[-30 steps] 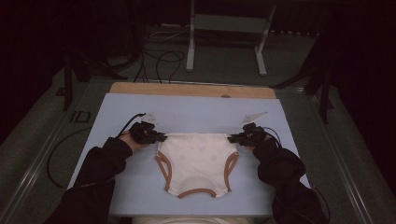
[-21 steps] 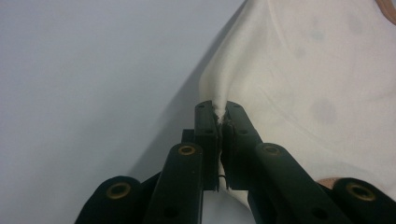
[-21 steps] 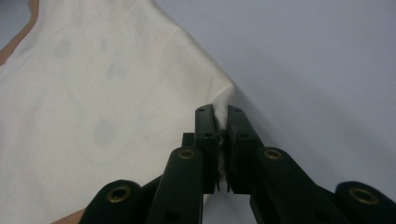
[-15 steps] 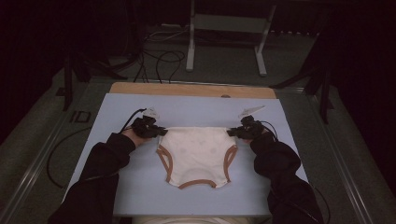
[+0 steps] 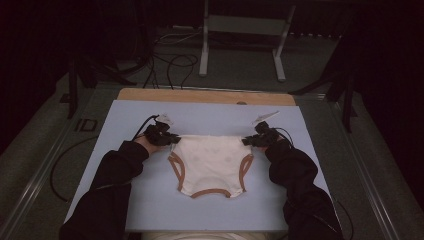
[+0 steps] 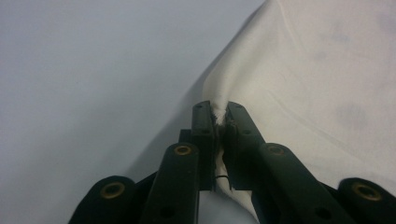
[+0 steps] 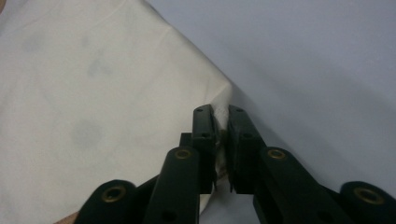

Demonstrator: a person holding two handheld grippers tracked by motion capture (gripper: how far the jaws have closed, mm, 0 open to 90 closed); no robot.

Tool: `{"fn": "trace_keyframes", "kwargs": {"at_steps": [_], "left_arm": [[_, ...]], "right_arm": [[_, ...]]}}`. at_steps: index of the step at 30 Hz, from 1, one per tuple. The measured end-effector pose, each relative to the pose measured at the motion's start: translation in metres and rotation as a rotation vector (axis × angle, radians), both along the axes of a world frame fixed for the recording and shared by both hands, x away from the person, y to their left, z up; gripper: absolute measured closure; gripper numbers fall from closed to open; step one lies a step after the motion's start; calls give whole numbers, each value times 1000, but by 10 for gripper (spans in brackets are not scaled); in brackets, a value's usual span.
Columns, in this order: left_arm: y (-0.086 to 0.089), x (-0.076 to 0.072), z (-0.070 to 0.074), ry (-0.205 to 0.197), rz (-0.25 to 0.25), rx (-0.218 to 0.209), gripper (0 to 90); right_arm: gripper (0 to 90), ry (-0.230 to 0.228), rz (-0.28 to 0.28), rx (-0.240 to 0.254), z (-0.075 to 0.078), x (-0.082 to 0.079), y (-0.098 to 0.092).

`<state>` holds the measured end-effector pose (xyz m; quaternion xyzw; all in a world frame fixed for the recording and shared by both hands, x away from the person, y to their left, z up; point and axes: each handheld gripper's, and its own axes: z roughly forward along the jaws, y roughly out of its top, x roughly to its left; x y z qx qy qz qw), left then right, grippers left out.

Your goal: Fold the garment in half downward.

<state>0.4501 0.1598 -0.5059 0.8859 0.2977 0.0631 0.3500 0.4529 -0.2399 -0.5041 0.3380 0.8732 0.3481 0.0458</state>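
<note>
While the garment lies flat between them, each tool — left, right — pinches a waistband corner.

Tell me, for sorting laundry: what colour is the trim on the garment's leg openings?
Brown trim, clearest in the high view.

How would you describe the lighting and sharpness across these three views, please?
High view: dim, surroundings nearly black, only the blue mat and garment lit. Left gripper view: left gripper sharp, cloth soft. Right gripper view: right gripper crisp, fabric mildly blurred.
</note>
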Motion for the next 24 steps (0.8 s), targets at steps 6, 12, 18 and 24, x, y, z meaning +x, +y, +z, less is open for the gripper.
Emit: {"fn": "trace_keyframes", "kwargs": {"at_steps": [6,12,18,24], "left_arm": [[2,1,1,1,33,9,707],[6,-1,4,-7,53,-7,475],[11,-5,12,-19,86,-37,269],[15,-11,22,-24,50,-46,125]], "right_arm": [[683,-12,-16,-17,1,1,-2],[514,-17,-39,-8,4,2,-5],[376,-42,-64,25,11,-1,-8],[243,-37,-55,72,18,-7,-7]]}}
